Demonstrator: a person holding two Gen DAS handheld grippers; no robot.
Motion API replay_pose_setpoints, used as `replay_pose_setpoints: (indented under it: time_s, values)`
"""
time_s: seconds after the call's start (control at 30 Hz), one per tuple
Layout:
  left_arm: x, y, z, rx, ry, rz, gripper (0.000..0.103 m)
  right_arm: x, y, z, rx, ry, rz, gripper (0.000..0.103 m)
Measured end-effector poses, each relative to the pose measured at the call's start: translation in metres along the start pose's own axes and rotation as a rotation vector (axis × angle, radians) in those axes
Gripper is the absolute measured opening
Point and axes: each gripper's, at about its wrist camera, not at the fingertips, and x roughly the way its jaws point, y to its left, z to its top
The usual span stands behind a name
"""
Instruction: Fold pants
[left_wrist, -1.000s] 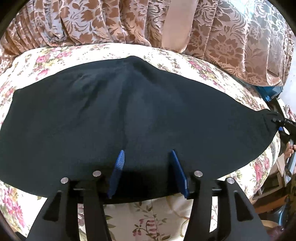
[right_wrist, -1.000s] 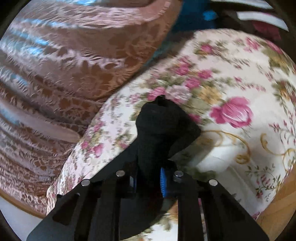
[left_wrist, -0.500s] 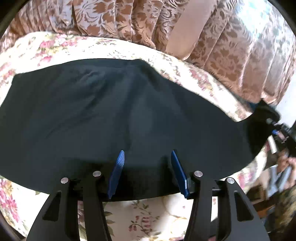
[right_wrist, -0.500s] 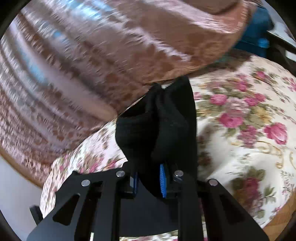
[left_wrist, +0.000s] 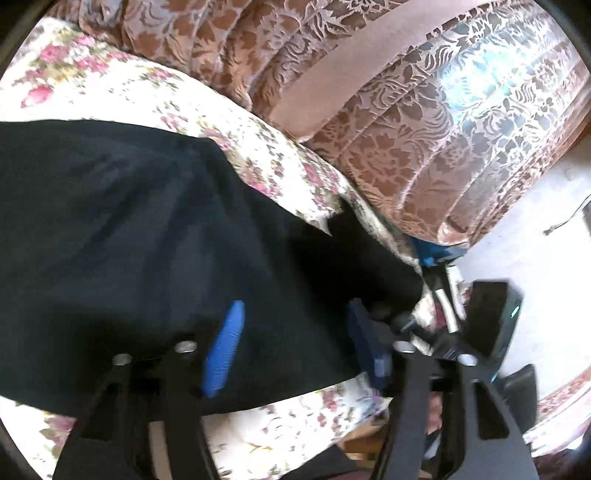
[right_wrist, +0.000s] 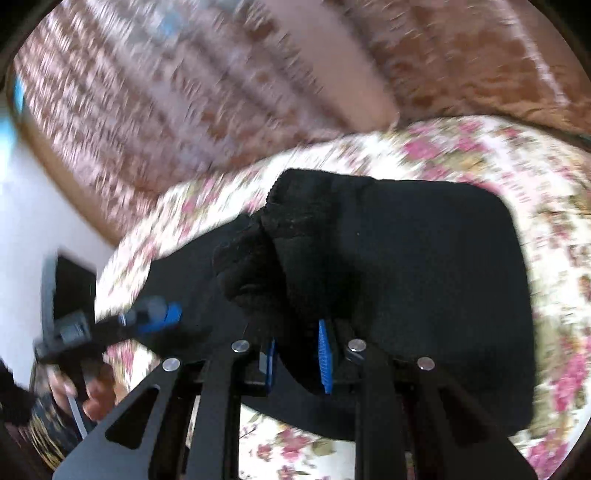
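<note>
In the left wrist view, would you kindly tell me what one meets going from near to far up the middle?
left gripper → black pants → floral bedspread → brown patterned curtain

floral bedspread (left_wrist: 122, 85), brown patterned curtain (left_wrist: 424, 122)

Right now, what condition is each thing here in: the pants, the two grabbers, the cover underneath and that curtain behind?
Black pants: lying on the cover, one end bunched and lifted.
Right gripper: shut on the bunched end of the pants.
Left gripper: open, its fingers over the pants, nothing pinched.
Floral bedspread: spread out beneath the pants.
Brown curtain: hanging in folds behind the bed.
</note>
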Motion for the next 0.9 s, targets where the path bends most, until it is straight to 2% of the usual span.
replay_pose_setpoints:
  time_s: [0.1, 0.17, 0.2, 0.23, 0.27, 0.3, 0.33, 0.47, 0.67, 0.73, 0.8, 0.83, 0.9]
  values:
    - [0.009, 0.003, 0.006, -0.037, 0.014, -0.052, 0.075, 0.02, 0.014, -0.014, -0.076, 0.055, -0.025, 0.022]
    - [0.019, 0.008, 0.01, -0.08, 0.041, -0.083, 0.075, 0.028, 0.015, -0.021, -0.108, 0.073, -0.03, 0.031]
    - [0.023, 0.009, 0.011, -0.094, 0.052, -0.093, 0.075, 0.028, 0.014, -0.026, -0.108, 0.073, -0.028, 0.031]
    - [0.029, 0.009, 0.013, -0.107, 0.067, -0.104, 0.075, 0.025, 0.012, -0.026, -0.104, 0.068, -0.004, 0.037]
    - [0.033, 0.01, 0.014, -0.121, 0.081, -0.112, 0.075, 0.022, 0.011, -0.027, -0.097, 0.067, 0.025, 0.055]
    - [0.037, 0.012, 0.015, -0.137, 0.095, -0.118, 0.077, 0.016, 0.009, -0.027, -0.079, 0.063, 0.079, 0.066]
    - [0.041, 0.012, 0.015, -0.151, 0.108, -0.123, 0.077, 0.013, 0.01, -0.025, -0.072, 0.051, 0.097, 0.078]
    - [0.061, 0.006, 0.018, -0.163, 0.16, -0.118, 0.077, -0.012, 0.006, -0.028, -0.058, 0.018, 0.098, 0.078]
    - [0.083, -0.006, 0.018, -0.112, 0.233, -0.044, 0.076, -0.068, -0.04, -0.046, 0.057, -0.045, -0.034, 0.077]
    - [0.09, -0.011, 0.016, -0.083, 0.251, -0.008, 0.068, -0.088, -0.059, -0.056, 0.105, -0.058, -0.107, 0.072]
    - [0.096, -0.012, 0.014, -0.068, 0.266, 0.027, 0.052, -0.099, -0.078, -0.069, 0.145, -0.053, -0.194, 0.067]
    - [0.1, -0.013, 0.014, -0.059, 0.27, 0.052, 0.047, -0.1, -0.085, -0.076, 0.157, -0.039, -0.231, 0.062]
    - [0.102, -0.014, 0.013, -0.039, 0.27, 0.08, 0.026, -0.098, -0.095, -0.085, 0.183, -0.018, -0.281, 0.059]
